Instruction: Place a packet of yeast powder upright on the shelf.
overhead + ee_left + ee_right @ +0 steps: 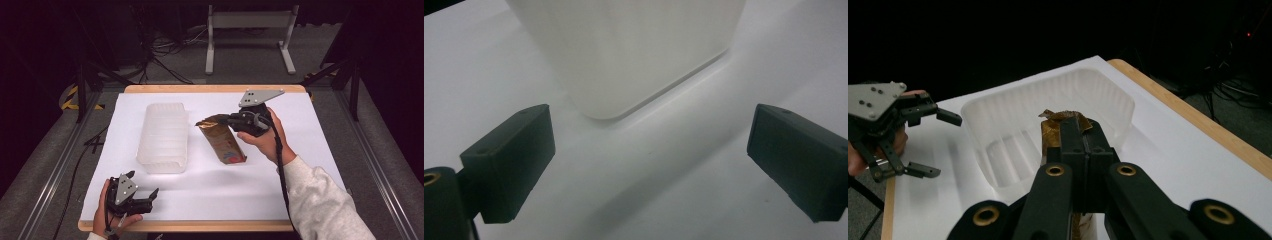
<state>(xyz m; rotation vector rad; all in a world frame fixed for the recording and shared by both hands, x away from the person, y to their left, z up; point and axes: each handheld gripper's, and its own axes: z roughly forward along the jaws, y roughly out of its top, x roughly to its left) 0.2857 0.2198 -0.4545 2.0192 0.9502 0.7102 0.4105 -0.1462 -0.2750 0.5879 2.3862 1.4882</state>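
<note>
The brown paper bag lies near the middle of my bench, its crumpled top at about twelve o'clock and its red-printed end toward five. My right tool has its jaws pressed together on that top edge; in the right gripper view I see the bag's folded paper caught between them. The white plastic tub sits open side up just beside the bag, at its nine o'clock, and I cannot tell whether the two touch. My left tool rests at the bench's seven o'clock corner, jaws spread wide with nothing between them, pointing at the tub's near wall.
</note>
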